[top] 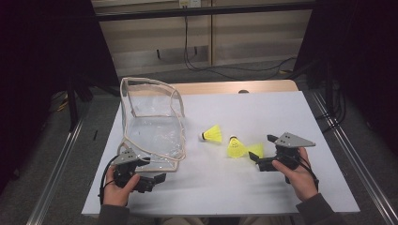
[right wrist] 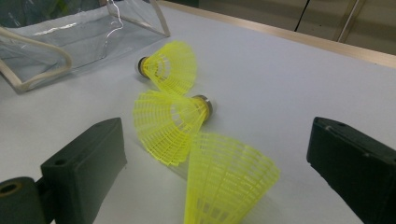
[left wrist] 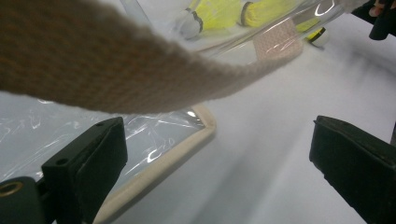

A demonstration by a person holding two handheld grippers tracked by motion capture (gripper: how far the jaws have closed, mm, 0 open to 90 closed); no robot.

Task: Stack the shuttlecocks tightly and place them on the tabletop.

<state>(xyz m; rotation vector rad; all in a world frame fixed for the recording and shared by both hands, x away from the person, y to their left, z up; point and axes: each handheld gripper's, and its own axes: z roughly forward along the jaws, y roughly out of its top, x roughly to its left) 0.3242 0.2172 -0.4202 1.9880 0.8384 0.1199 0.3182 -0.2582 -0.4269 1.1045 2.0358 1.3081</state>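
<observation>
The left gripper (top: 157, 178) sat wide open and empty by the clear bag (top: 152, 131). Three yellow shuttlecocks (top: 233, 146) lay on the table (top: 281, 108) between. The right gripper (top: 261, 151) gaped empty beside the nearest one.

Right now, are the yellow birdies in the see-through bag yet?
Not yet. All three yellow shuttlecocks lie on the table, outside the clear bag. In hand: the right gripper sits open beside the nearest one, and the left gripper is open at the bag's strap. Left: picking up and bagging all three.
</observation>
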